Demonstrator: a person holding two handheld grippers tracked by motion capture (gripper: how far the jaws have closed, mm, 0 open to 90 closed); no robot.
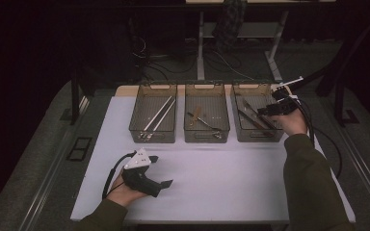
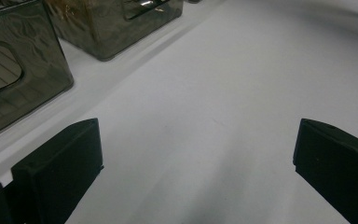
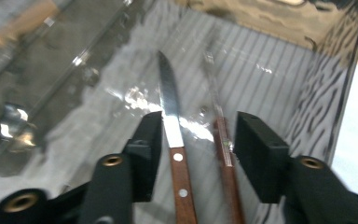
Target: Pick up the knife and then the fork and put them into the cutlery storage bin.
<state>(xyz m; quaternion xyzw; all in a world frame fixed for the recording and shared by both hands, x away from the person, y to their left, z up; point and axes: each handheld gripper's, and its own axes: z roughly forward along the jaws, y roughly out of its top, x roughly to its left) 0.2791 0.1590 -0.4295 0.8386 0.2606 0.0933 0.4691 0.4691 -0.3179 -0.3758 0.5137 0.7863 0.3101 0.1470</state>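
The right gripper (image 3: 198, 140), jaws half open around two wooden-handled knives (image 3: 175, 140) at the frame's middle, seems to be letting go, so it should lift next.

The knife (image 3: 170, 109) and the second utensil (image 3: 223, 140) beside it — handles cut off at the bottom edge.

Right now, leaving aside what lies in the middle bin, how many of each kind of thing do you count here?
Bins: 3 (left bin, middle bin, right bin)
Hand-held grippers: 2 (left gripper, right gripper)
Wood-handled pieces in the right bin: 2 (knife, thinner piece)
Long pale sticks in the left bin: 2
Total: 9
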